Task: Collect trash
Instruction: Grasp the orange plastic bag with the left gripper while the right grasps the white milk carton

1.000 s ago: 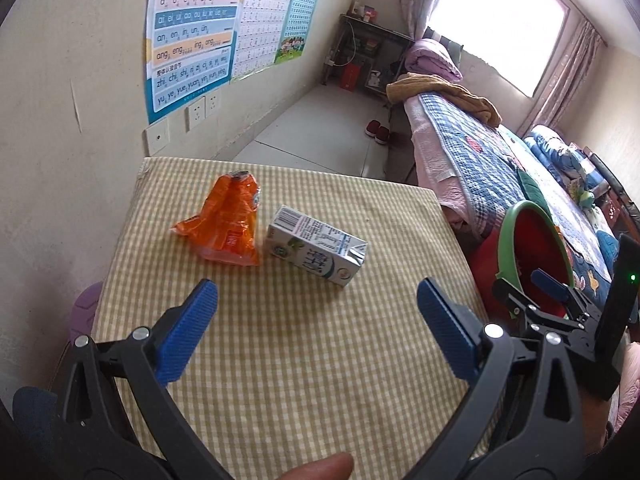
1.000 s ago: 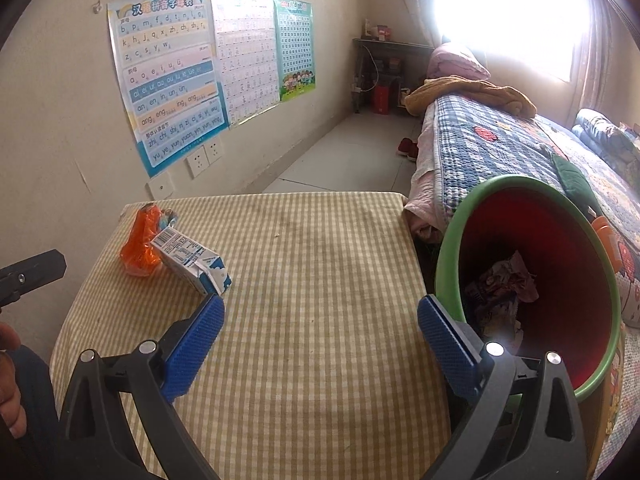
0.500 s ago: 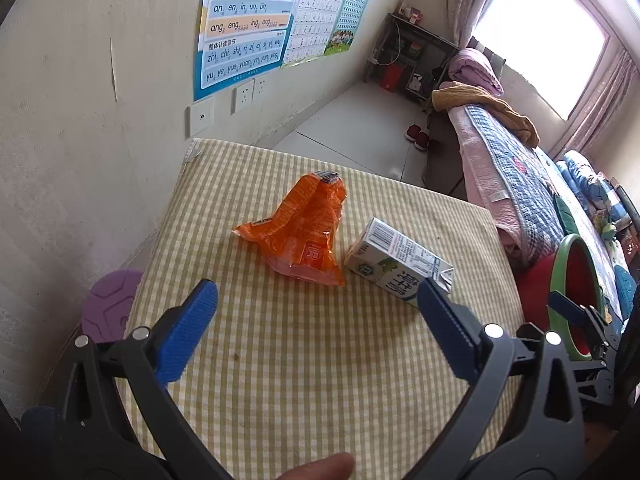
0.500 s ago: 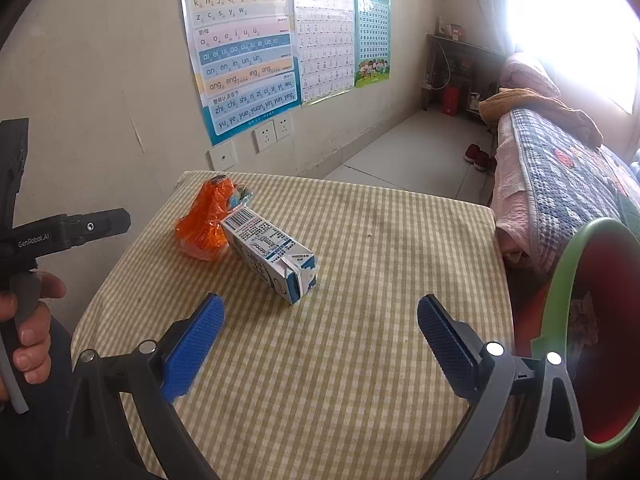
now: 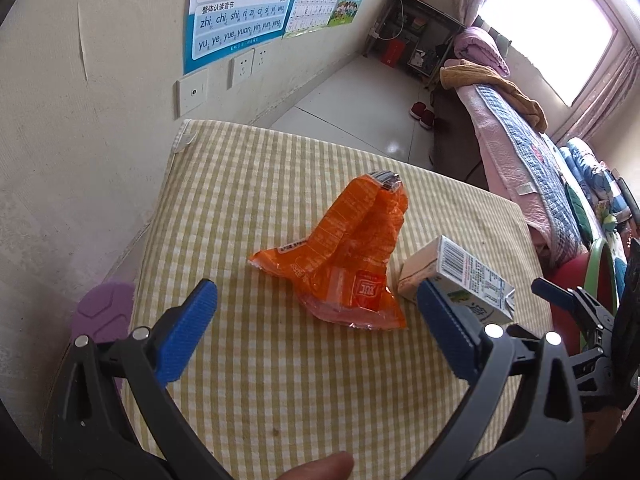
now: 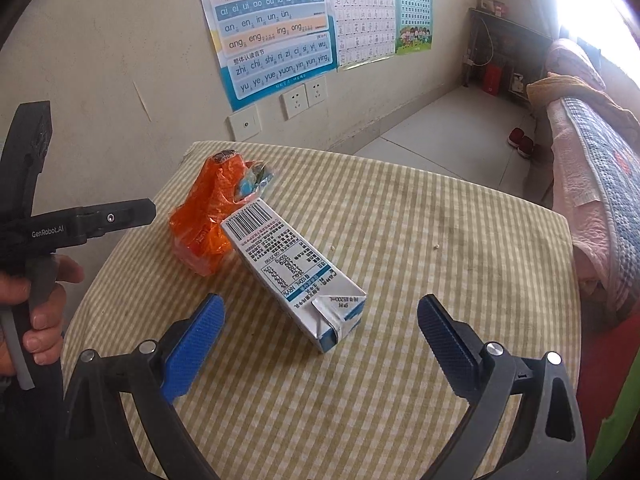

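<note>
Here, a checked tablecloth (image 5: 248, 380) covers the table beside a bed (image 5: 520, 148).

the cloth (image 5: 280, 380) covering the table is looking woven and matt, checked yellow and cream; the wrapper (image 5: 352, 256) is showing as thin crinkled orange plastic, glossy, catching light; the carton (image 6: 296, 272) is looking like smooth printed card with a slight sheen; the blue pads (image 6: 192, 348) are appearing ribbed and rubbery on matt black plastic arms with shiny metal rivets; the wall (image 5: 80, 140) is looking rough and chalky, its posters (image 6: 272, 32) being glossy paper
</note>
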### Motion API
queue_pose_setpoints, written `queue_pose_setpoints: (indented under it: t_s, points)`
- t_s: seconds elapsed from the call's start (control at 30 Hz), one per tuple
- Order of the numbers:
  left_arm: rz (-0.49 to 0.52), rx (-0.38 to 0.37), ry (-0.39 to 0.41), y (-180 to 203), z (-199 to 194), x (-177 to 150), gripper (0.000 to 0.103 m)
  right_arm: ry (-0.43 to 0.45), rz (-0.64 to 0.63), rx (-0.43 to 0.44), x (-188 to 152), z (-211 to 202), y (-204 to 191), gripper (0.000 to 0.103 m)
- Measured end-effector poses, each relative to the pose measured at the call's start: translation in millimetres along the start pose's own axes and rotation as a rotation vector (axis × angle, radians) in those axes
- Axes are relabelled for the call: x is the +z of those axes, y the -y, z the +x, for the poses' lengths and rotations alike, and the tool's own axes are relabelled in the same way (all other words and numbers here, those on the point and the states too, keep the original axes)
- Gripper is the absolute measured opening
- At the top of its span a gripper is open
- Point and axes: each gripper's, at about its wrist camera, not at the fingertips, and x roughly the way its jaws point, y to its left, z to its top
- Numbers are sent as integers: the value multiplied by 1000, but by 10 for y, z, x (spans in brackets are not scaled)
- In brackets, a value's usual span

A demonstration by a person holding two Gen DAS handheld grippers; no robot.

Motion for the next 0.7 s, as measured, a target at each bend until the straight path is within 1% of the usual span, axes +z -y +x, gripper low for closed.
queue_pose_setpoints:
  t_s: [0.17, 0.23, 0.33, 0.4, 0.43, 0.47, 0.5, 0.57, 0.63, 0.67, 0.7]
  points:
    - [42, -24, -42, -48, 247, 134, 97, -31, -38, 28, 74, 264, -31, 94]
    - [69, -35, -47, -49, 330, 169, 97, -29, -36, 31, 94, 327, -20, 94]
    - [109, -57, -46, -59, 431, 175, 97, -34, -31, 67, 125, 405, -5, 92]
    - [130, -69, -47, -72, 487, 163, 97, -38, -44, 85, 151, 446, -16, 82]
    - [137, -72, -38, -77, 502, 158, 97, -40, -49, 88, 167, 465, -18, 79]
    - [137, -82, -32, -85, 520, 164, 97, -43, -51, 91, 175, 481, -21, 70]
    - [132, -100, -31, -93, 537, 166, 95, -44, -54, 97, 177, 487, -32, 65]
    - [133, -124, -32, -97, 570, 179, 93, -49, -60, 104, 173, 500, -45, 60]
    - [142, -149, -27, -74, 586, 179, 88, -54, -64, 123, 167, 512, -60, 59]
    - [148, -162, -27, -54, 595, 178, 84, -54, -65, 135, 163, 515, -65, 58]
    - [154, -171, -24, -34, 602, 173, 81, -53, -64, 140, 157, 515, -68, 54]
